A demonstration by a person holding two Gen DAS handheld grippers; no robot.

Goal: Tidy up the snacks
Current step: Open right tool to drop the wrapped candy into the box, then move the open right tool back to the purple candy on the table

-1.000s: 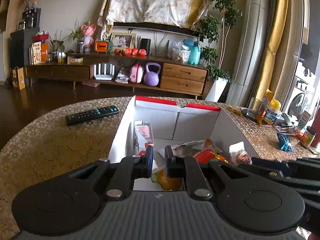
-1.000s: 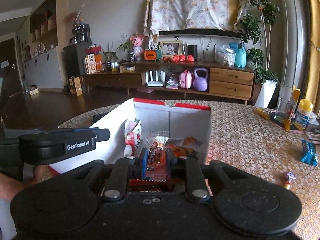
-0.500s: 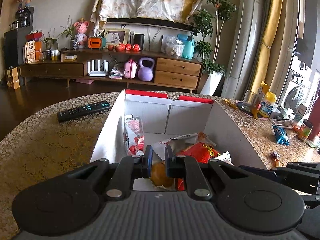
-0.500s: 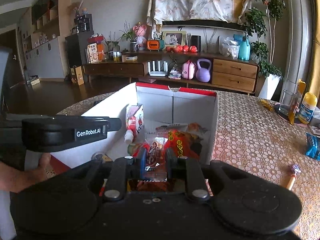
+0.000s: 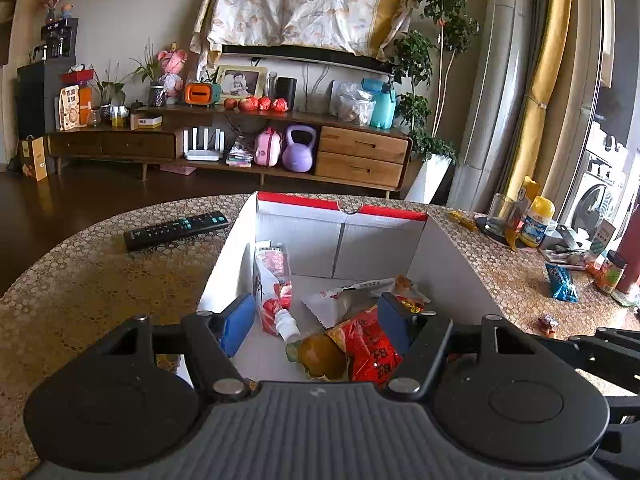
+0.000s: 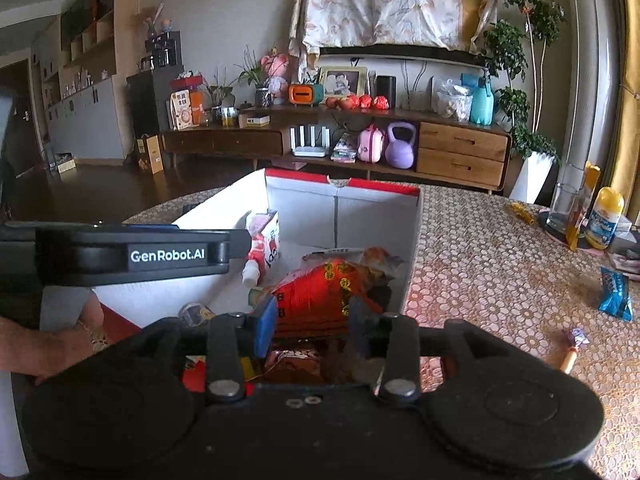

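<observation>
A white cardboard box [image 5: 340, 203] with a red rim stands on the table, and both grippers hover over its near end. My left gripper [image 5: 316, 322] has its jaws opening wide, with nothing pressed between the blue pads. Below it lie a pink drink pouch [image 5: 274, 280], an orange round snack [image 5: 320, 354], a red packet [image 5: 370, 346] and a white packet [image 5: 344, 300]. My right gripper [image 6: 314, 320] is opening too. A brown snack packet [image 6: 296, 362] lies loose low between its fingers, free of the pads. The red packet [image 6: 320, 294] lies just beyond.
A black remote [image 5: 176, 230] lies left of the box. On the patterned table to the right are a glass [image 6: 564, 208], a yellow bottle [image 6: 604, 218], a blue packet [image 6: 616, 292] and a small wrapped candy [image 6: 572, 344]. A hand [image 6: 60, 336] holds the left gripper's body [image 6: 120, 256].
Both grippers have gone from shut to open. The right one has let go of the brown packet, which now lies lower over the box. Neither hand has shifted much.
</observation>
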